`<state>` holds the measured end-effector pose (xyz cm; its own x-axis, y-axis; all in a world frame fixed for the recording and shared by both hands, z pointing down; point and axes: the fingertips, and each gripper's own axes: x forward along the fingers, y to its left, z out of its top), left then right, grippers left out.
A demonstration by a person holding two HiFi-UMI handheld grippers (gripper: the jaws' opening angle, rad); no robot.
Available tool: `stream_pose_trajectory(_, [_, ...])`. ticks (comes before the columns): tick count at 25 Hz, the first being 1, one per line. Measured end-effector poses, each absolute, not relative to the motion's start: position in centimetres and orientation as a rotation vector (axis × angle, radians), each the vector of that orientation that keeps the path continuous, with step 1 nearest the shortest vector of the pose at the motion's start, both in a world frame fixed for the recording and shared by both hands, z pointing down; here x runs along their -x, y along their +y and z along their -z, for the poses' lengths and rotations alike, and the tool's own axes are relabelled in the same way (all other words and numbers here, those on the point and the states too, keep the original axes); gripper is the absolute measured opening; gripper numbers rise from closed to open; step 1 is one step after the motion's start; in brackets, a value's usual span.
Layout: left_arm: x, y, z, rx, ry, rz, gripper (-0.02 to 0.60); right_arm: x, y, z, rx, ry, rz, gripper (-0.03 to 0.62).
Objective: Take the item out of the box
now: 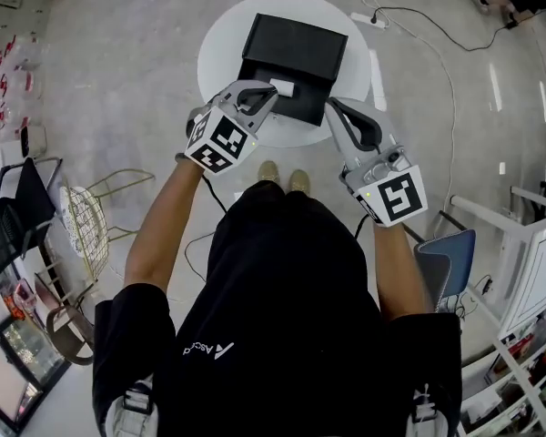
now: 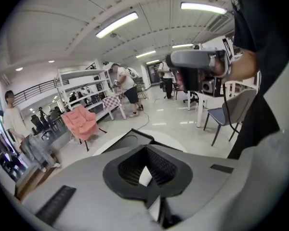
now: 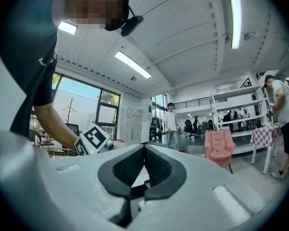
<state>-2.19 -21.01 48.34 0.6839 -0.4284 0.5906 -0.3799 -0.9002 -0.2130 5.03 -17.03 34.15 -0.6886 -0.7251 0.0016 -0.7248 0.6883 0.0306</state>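
A black box (image 1: 296, 48) stands on a small round white table (image 1: 223, 39); the left gripper view shows its near corner (image 2: 130, 137). A small white piece (image 1: 285, 87) sits at the box's front top edge. My left gripper (image 1: 271, 87) (image 2: 145, 146) is shut with its tips right at that piece; whether it is pinched I cannot tell. My right gripper (image 1: 330, 105) (image 3: 144, 146) is shut with nothing in it, its tips beside the box's front right corner. Each gripper shows in the other's view, the right gripper (image 2: 192, 69) and the left's marker cube (image 3: 92, 139).
A cable and power strip (image 1: 369, 18) lie on the floor behind the table. A wire chair (image 1: 86, 226) is at the left and a blue chair (image 1: 446, 262) at the right. A pink armchair (image 2: 82, 121), shelves and several people are further off.
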Motion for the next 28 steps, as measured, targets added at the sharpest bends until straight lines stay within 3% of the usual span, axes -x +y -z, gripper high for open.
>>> stream_pose_trajectory(5, [1.2,-23.0,-53.4,2.740,0.496,1.235,0.023,-6.0,-18.8,-35.5,-1.303,-2.824,-0.015,0.002])
stream_pose_trajectory(19, [-1.1,-24.4,-64.8,2.462,-0.007,1.645,0.239,-9.7,-21.7,-38.8,-1.458,-2.718,-0.121,0.002])
stream_pose_trajectory(28, [-1.1,-25.4,-68.4,2.356,-0.100,1.761,0.264,-11.0,-21.9,-40.1,-1.510,-2.675,-0.167,0.002])
